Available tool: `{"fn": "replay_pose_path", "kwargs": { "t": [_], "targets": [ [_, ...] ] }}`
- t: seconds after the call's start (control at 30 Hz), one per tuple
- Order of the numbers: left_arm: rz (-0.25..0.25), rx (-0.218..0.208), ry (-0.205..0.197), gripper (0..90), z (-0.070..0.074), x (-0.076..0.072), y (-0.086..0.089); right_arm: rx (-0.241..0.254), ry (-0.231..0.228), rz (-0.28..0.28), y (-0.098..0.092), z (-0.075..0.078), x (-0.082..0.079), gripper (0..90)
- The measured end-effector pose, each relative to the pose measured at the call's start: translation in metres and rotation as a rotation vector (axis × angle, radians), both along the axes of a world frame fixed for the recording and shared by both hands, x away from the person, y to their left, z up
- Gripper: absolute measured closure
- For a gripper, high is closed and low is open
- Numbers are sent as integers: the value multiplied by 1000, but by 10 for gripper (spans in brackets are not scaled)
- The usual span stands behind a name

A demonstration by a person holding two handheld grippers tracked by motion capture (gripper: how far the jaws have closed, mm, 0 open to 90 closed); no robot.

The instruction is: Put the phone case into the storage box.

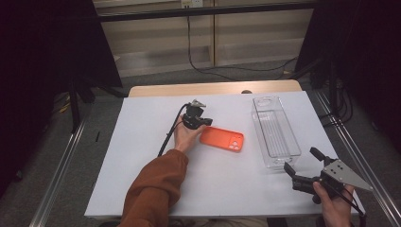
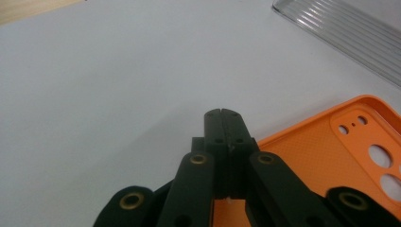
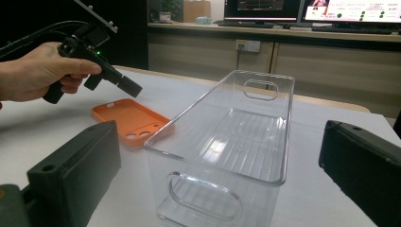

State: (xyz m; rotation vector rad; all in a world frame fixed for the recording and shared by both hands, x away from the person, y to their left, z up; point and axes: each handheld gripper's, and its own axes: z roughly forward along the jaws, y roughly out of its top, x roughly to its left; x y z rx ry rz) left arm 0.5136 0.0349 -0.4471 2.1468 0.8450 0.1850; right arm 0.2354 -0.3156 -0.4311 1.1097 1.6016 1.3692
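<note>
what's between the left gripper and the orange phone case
Nothing visible. The left gripper, its fingers shut, hovers right at the near edge of the orange phone case, with only bare white table around. The clear bin stands apart, beyond the case.

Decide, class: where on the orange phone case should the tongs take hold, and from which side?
Probably the raised rim of the orange phone case at its near-left end, approached from above by the left tongs. The case lies flat, hollow side up, so only the thin upstanding wall offers something to pinch. Those tongs are shut and must open first.
</note>
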Motion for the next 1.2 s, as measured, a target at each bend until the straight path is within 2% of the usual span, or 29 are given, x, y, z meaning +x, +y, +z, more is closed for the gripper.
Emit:
{"fn": "replay_pose_path", "kwargs": {
  "t": [0.1, 0.17, 0.4, 0.9, 1.0, 1.2],
  "targets": [
    [10, 3, 2, 900, -1, 2, -1, 1, 0, 1, 0, 0, 0, 0],
    [8, 21, -1, 900, -2, 3, -1, 1, 0, 1, 0, 0, 0, 0],
    [0, 26, 6, 900, -4, 2, -1, 0, 0, 2, 0, 0, 0, 0],
    [-37, 57, 15, 900, -1, -4, 1, -5, 0, 5, -1, 0, -1, 0],
    [-52, 83, 2, 900, 1, -8, 0, -2, 0, 2, -1, 0, 0, 0],
    [-63, 87, 1, 900, 1, -10, 1, -5, -3, -2, 0, 0, -1, 0]
  ]
}}
